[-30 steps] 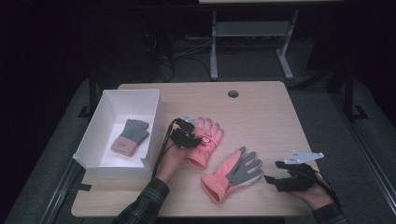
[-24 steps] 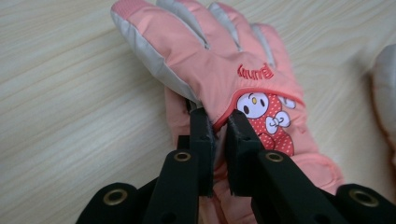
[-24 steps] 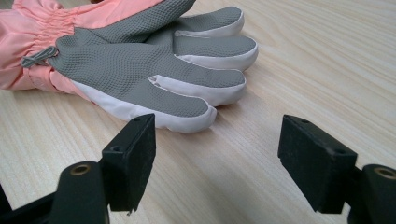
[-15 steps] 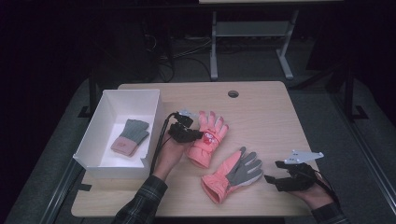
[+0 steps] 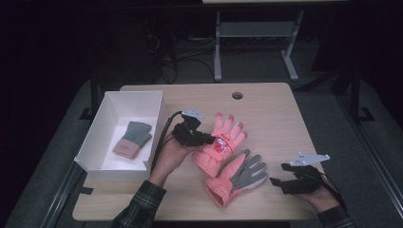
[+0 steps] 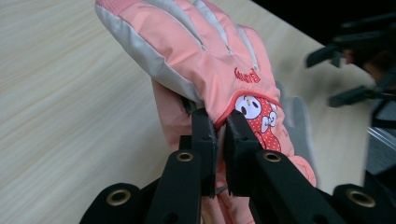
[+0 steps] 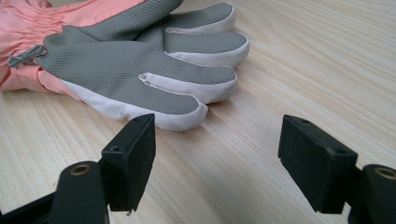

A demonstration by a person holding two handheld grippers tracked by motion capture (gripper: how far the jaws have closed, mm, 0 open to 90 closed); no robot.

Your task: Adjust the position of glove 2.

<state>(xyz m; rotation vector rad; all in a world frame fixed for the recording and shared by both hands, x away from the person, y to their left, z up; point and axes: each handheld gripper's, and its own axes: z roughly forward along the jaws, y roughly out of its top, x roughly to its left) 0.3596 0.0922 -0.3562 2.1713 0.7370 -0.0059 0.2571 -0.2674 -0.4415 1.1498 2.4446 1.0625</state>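
**A:** What's laid out, biggest things first?

**B:** A pale wooden table (image 5: pixel 275 114). On its left side sits a white box (image 5: pixel 107 118) holding a small grey and pink knit glove (image 5: pixel 132 139). At the table's middle lie two padded pink ski gloves. The upper glove (image 5: pixel 221 140) lies back up, with a cartoon patch near the wrist. The lower glove (image 5: pixel 236 176) lies palm up, showing grey textured grip fabric, its cuff pointing toward the person.

**A:** And the grippers?

**B:** The left gripper (image 6: pixel 220 140) is pinched tight on the upper glove, its jaws nipping a fold of fabric at the wrist edge beside the patch. The right gripper (image 7: pixel 217 154) hovers low over the table with its jaws wide apart, just short of the lower glove's fingertips, touching nothing.

**A:** How would the gloves handle?

**B:** I judge them light, soft and floppy, so a glove will sag from wherever it is pinched. The smooth shell may slip. The cuff or a thick seam looks the surest hold; the grey palm likely gives better friction than the shell.
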